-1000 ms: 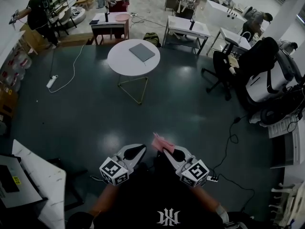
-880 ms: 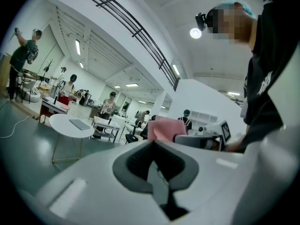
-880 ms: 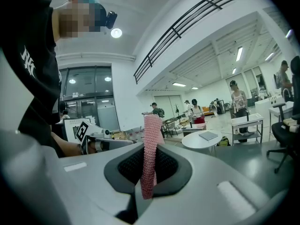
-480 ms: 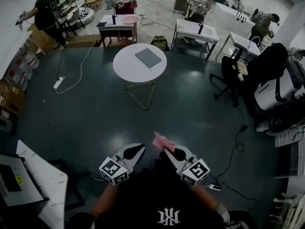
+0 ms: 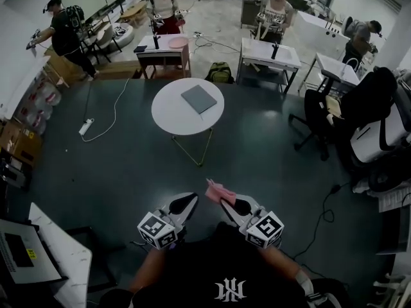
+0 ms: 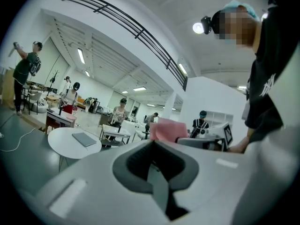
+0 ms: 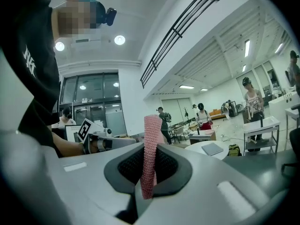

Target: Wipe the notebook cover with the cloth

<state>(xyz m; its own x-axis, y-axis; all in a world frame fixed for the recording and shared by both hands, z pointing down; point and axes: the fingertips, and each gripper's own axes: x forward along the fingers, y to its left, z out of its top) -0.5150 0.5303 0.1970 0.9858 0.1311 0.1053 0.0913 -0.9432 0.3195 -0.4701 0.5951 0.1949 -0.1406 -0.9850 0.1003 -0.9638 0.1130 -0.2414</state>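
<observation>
Cloth (image 7: 151,153), pink and knitted, stands upright between the jaws of the right gripper (image 7: 149,172), which are clamped on its lower edge. That grip reads plainly only from the right gripper view. From the head view the same cloth (image 5: 219,191) is just a small pink flap poking out past the right gripper (image 5: 226,203).

The left gripper view shows what neither of the others settles: the left gripper (image 6: 152,165) has its jaws pressed together with nothing between them. Just past its tip and a little to the right sits the pink cloth (image 6: 168,130), seen flat-on.

The grey notebook (image 5: 199,99) lies closed on a round white table (image 5: 170,117), well ahead of both gripper tips, with dark floor between. In the left gripper view the notebook (image 6: 84,138) sits off to the left of the jaws. In the right gripper view it (image 7: 212,148) shows to the right of the cloth, far beyond it. Neither tool touches it.
</observation>
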